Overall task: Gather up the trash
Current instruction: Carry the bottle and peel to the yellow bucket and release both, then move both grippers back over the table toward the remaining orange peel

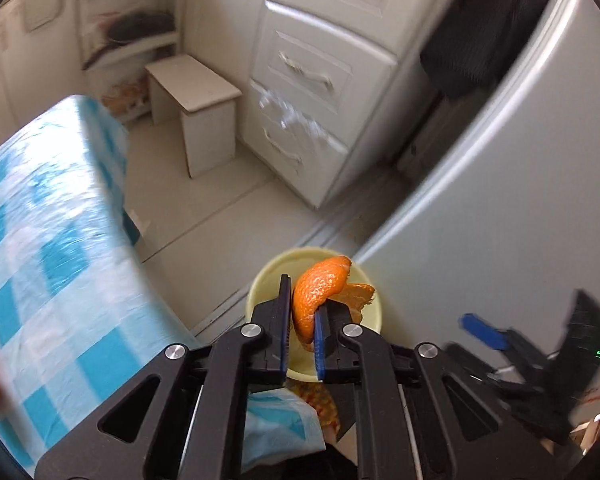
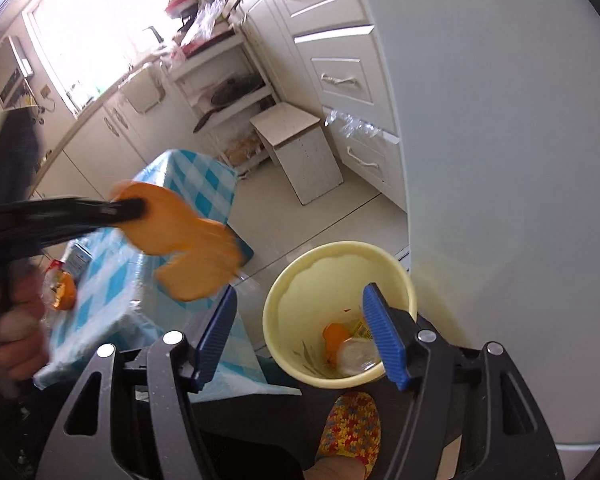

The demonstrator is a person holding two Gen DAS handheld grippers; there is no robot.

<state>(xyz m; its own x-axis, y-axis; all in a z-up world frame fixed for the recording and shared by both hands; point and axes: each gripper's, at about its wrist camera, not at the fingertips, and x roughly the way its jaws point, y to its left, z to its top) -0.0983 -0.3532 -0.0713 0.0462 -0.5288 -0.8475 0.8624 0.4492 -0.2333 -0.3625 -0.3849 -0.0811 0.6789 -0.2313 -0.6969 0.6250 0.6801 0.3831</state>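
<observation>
My left gripper [image 1: 302, 312] is shut on an orange peel [image 1: 320, 292] and holds it above the pale yellow bin [image 1: 260, 280] on the floor. In the right wrist view the same peel [image 2: 188, 248] shows blurred, held by the left gripper's fingers [image 2: 128, 208] over the table edge, left of the bin [image 2: 284, 288]. My right gripper [image 2: 300, 312] is open and empty just above the bin's near rim. The bin holds an orange scrap [image 2: 334, 336] and a clear plastic piece [image 2: 356, 356]. The right gripper [image 1: 484, 332] also shows blurred in the left wrist view.
A table with a blue-checked cloth [image 1: 52, 248] stands left of the bin, with more peel [image 2: 66, 290] and a small carton [image 2: 78, 260] on it. A grey fridge [image 2: 500, 160] is on the right. A white stool [image 2: 300, 148] and drawers [image 1: 312, 80] stand beyond.
</observation>
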